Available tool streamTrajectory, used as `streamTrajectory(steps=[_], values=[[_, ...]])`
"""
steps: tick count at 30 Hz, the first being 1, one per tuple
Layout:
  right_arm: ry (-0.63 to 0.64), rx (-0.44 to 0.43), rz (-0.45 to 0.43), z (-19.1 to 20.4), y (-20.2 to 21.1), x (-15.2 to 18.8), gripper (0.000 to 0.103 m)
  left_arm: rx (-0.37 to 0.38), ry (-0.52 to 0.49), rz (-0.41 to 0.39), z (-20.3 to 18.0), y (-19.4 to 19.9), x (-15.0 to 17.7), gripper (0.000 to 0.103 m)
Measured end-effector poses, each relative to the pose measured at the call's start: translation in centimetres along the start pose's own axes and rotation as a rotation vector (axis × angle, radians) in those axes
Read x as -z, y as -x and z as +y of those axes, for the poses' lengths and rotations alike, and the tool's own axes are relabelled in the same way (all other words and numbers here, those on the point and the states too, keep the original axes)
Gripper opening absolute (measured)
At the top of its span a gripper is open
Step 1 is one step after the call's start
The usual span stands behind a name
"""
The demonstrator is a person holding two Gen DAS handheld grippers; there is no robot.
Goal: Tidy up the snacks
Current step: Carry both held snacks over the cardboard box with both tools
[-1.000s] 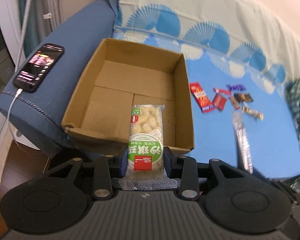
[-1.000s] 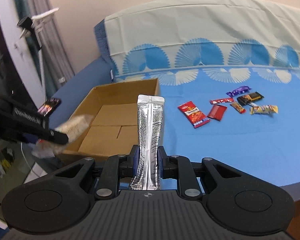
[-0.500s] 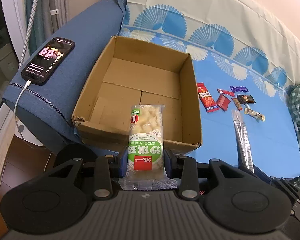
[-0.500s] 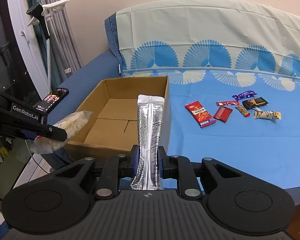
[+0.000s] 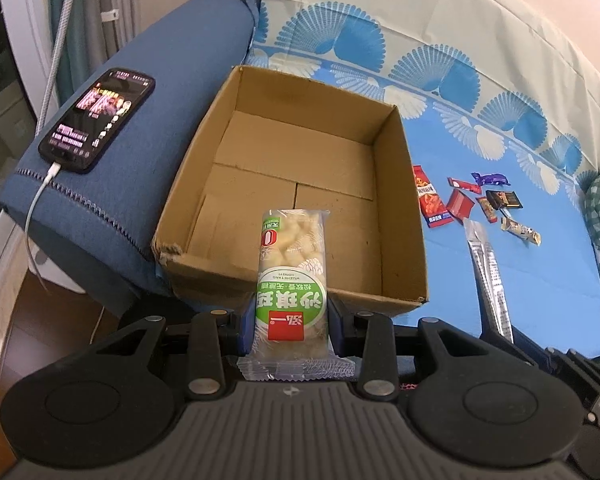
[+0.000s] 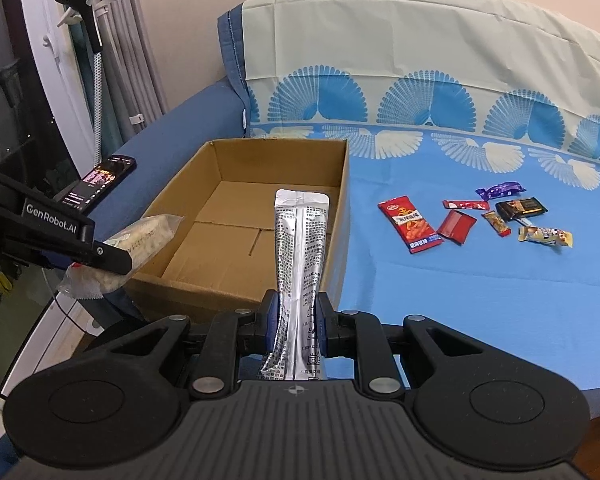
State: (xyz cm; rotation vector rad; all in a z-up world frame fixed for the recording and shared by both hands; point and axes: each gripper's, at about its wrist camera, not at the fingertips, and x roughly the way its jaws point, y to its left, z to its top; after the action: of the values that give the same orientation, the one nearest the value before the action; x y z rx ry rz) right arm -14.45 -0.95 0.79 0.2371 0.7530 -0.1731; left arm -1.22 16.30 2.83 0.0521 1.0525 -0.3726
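Both hands have closed in on the cardboard box. Left gripper clamps the green snack pack over the near wall; right gripper pinches the silver sachet. Best clear the rim, then release low inside.

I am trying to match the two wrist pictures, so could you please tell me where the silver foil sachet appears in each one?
Left wrist view: the silver foil sachet stands at lower right, right of the cardboard box.
Right wrist view: the sachet stands upright at bottom centre, clamped in the right hand-held gripper.
Shared landmark: the cardboard box, left of the loose snacks.
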Motion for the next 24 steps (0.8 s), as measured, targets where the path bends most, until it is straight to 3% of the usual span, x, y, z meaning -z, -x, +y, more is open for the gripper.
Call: streamTrajectory(steps=[9,24], values=[[0.026,-0.011,0.027,1.4,-3.0,-1.6,0.020,0.002,-0.022,-0.009,0.8,-1.8,-2.2,0.040],[0.044,-0.027,0.090,2.3,-11.0,-4.9,0.021,-0.050,-0.033,0.045,1.7,-8.7,-7.6,0.040]])
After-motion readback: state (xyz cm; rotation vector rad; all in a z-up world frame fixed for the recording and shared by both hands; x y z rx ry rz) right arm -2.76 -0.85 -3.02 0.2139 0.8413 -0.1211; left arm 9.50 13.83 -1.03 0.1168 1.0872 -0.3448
